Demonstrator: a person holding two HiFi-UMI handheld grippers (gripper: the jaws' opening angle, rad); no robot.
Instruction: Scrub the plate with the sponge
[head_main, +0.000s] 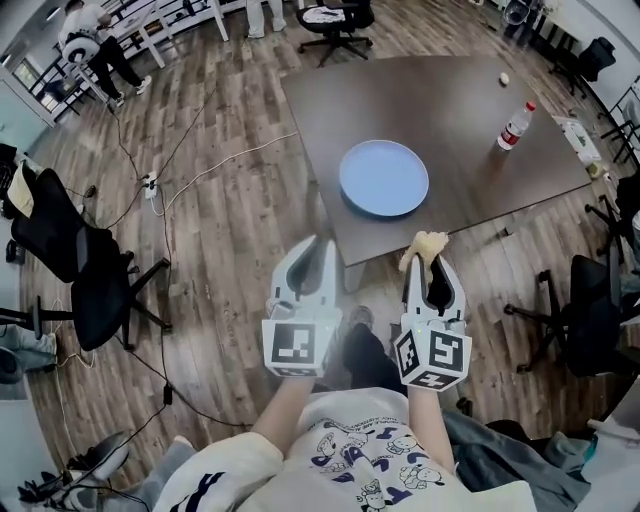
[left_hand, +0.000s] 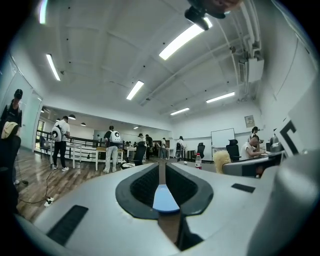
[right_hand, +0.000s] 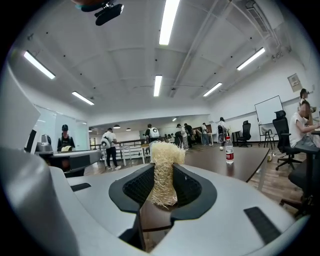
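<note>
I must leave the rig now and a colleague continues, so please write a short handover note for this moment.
Left gripper: shut, empty, in front of the table.
Right gripper: shut on the sponge, close to the table's front edge.
Plate: flat on the table near that edge, nothing touching it. A bottle stands farther back.
Done: sponge is in the gripper.
Left: bring the sponge to the plate and scrub it.

Cream cartoon-print T-shirt (head_main: 370, 455), dark trousers (head_main: 368, 352), grey jaws
</note>
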